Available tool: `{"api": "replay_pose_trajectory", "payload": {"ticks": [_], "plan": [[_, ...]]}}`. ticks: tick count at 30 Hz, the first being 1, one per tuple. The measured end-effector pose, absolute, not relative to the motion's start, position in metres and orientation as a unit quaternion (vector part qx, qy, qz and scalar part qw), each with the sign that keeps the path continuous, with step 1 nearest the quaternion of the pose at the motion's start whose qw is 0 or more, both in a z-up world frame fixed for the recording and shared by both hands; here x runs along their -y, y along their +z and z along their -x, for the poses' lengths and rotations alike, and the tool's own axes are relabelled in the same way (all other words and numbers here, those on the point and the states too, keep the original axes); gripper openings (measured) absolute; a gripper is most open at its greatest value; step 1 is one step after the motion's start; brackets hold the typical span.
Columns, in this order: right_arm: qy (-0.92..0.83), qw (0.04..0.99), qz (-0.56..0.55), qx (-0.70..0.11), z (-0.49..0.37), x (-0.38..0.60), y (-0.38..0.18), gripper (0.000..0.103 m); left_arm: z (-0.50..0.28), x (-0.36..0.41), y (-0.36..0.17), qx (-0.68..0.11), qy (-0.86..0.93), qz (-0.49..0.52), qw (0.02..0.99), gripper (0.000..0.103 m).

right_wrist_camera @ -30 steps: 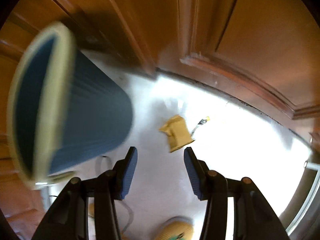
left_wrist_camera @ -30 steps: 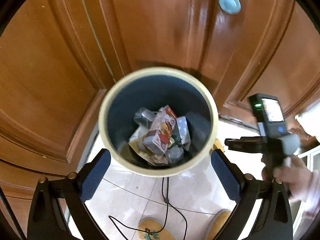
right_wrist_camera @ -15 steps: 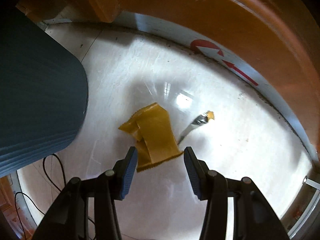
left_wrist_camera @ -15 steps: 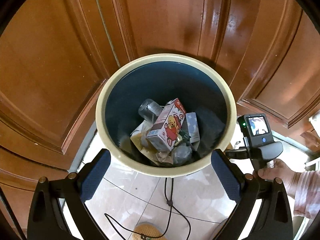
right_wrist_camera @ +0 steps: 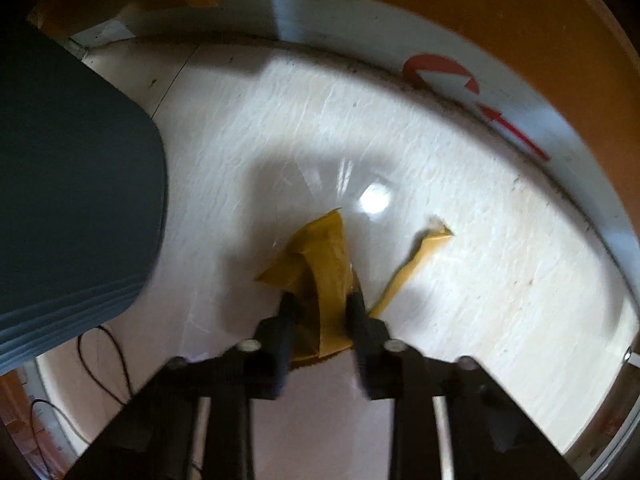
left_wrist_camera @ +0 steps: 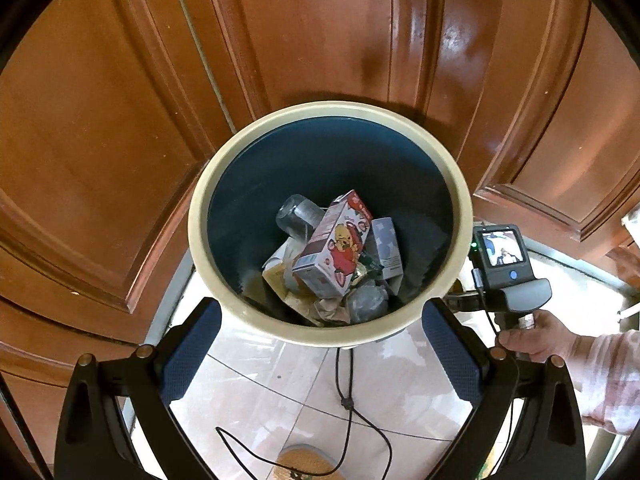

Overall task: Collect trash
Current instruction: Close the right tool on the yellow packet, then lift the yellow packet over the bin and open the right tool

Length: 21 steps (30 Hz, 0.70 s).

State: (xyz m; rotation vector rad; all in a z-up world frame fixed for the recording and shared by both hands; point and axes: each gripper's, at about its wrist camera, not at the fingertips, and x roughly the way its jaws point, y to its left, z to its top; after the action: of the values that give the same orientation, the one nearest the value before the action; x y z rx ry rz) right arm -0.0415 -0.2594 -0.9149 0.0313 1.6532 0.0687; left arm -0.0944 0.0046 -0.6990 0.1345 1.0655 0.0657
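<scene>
Glossy pale tiled floor (right_wrist_camera: 460, 280), wooden doors (left_wrist_camera: 320, 40)

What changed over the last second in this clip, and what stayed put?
The right tongs came down to the floor, and their jaws are closing on the yellow wrapper between them. The left tongs sank a little toward the trash bin, jaws wide open. The bin's contents, including the cartoon carton, and the small yellow scrap on the floor lie as before.

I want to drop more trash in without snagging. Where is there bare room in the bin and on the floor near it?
Round blue bin with cream rim: far half is open; the near half is crowded around the cartoon carton. White floor beyond the yellow paper scrap is bare up to the metal threshold.
</scene>
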Motion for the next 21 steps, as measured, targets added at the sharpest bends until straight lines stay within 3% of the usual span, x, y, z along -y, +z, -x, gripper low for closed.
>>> {"api": "replay_pose_trajectory", "payload": {"ticks": [1,2,12,21], "plan": [[0.033,0.677,-0.018,-0.735,0.043,0.259,-0.913,0.02,0.094,-0.005,-0.7,-0.509,0.035,-0.066,0.858,0.1],[0.036,0.677,-0.02,-0.735,0.044,0.259,-0.911,0.012,0.093,-0.006,-0.7,-0.51,0.037,-0.066,0.857,0.1],[0.047,0.675,-0.048,-0.734,0.061,0.275,-0.856,0.011,0.089,-0.01,-0.698,-0.539,0.061,-0.059,0.838,0.099],[0.051,0.67,-0.091,-0.735,0.075,0.284,-0.758,0.011,0.084,-0.011,-0.656,-0.552,0.081,-0.058,0.828,0.099]]}}
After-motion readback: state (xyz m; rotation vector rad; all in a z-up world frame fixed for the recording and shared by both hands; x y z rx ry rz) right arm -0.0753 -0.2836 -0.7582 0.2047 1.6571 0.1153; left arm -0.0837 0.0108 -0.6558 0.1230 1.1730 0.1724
